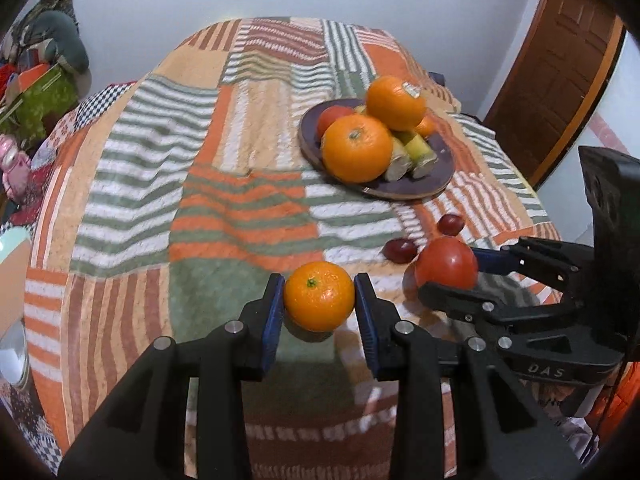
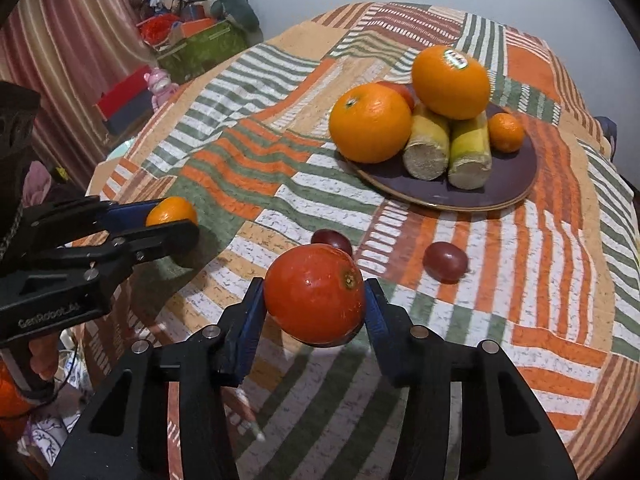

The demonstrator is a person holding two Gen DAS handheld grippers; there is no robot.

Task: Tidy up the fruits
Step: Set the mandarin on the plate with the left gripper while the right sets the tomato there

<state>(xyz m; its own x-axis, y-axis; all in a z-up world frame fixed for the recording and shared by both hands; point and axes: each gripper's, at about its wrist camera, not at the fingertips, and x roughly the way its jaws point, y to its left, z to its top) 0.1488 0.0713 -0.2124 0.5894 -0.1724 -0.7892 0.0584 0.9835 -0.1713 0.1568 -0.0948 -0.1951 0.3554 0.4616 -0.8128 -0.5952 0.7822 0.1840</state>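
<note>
Both tongs loaded. Left tongs (image 1: 319, 300) clamp a mandarin (image 1: 319, 296), lifted just clear of the quilt (image 1: 240, 208). Right tongs (image 2: 315, 300) pinch a tomato (image 2: 314, 294) between blue pads, low over the cloth.

Step in hand, by my reading: carrying loose fruit to the plate (image 2: 516, 176). The plate is already stacked, two oranges over cut cane pieces. Next move calls for finding bare rim and setting down without toppling the pile.

Two grapes (image 2: 445, 261) remain on the quilt near the plate.

Right view alone shows the top orange's sticker; left view alone shows the door.
</note>
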